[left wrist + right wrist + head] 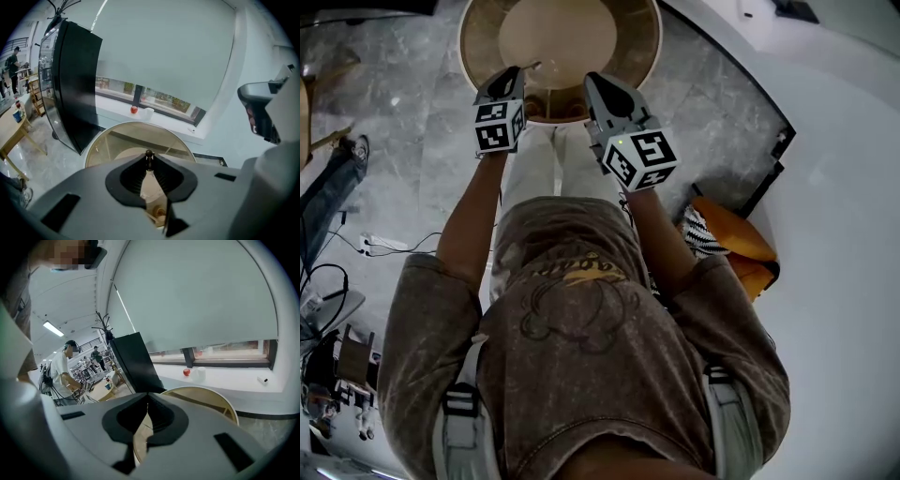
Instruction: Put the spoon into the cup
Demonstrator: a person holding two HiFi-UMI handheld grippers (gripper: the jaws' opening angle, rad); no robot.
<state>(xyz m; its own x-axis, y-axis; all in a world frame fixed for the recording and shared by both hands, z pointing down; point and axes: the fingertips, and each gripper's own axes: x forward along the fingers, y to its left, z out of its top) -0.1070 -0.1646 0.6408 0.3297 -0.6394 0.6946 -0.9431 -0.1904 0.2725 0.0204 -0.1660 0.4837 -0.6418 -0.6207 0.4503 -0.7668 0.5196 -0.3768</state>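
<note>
I look down on a round glass-topped table (pixel 478 56) with both grippers held over its near rim. My left gripper (pixel 517 70) is shut on a thin spoon (pixel 532 66) whose end sticks out past the tips. In the left gripper view, a small dark knob of the spoon (pixel 149 153) sits pinched between the jaw tips of the left gripper (pixel 149 158). My right gripper (pixel 592 80) hangs beside it, jaws shut and empty, with the tips of the right gripper (pixel 148 395) meeting. I cannot make out a cup on the table. A small round pale thing (pixel 159 212) shows below the left jaws.
An orange cushion (pixel 731 239) and striped cloth (pixel 703 234) lie on the floor at right, cables (pixel 375 244) at left. A tall black panel (pixel 75 84) stands left of the table. On the window sill sit a red ball (pixel 134 109) and a white container (pixel 148 112). A person (pixel 63 373) stands far off.
</note>
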